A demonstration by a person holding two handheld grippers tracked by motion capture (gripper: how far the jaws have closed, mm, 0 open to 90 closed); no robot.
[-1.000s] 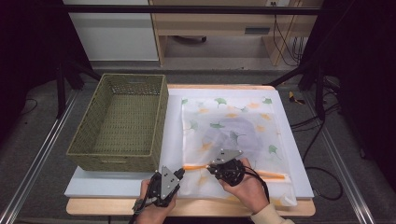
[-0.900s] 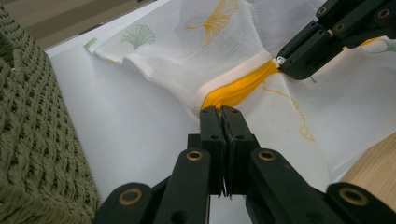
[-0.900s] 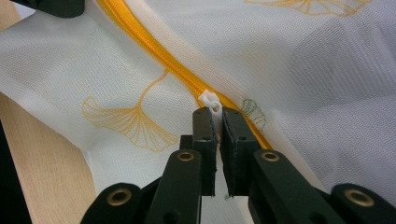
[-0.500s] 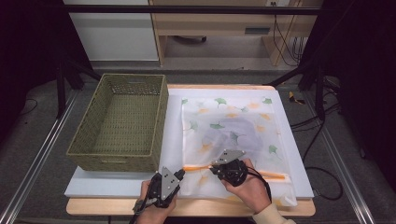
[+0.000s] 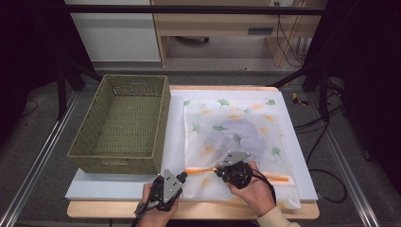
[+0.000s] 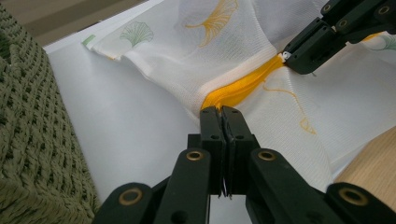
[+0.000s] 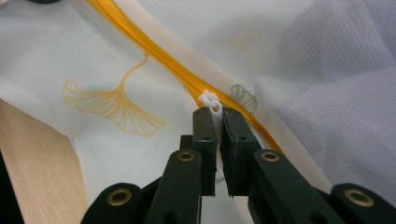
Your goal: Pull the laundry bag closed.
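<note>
Mesh laundry bag [image 5: 236, 137], white and translucent with green and yellow ginkgo leaves, lying flat ahead of my two tools; a grey garment shows dimly inside. Its orange zipper [image 5: 203, 170] runs crosswise between them. My left tool [image 6: 222, 114] pinches the zipper's end fabric; my right tool [image 7: 215, 114] clamps the white slider pull [image 7: 208, 99], farther along the zipper.

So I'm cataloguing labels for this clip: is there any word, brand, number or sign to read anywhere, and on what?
None: no readable text in any view.
Mesh laundry bag: printed ginkgo leaves, no lettering.
White zipper pull: blank.
Small green tab at the bag's corner: too small to tell if it is marked.
Woven basket: no tag visible.
Grey panel on the furniture behind the table: too blurred to read.
</note>
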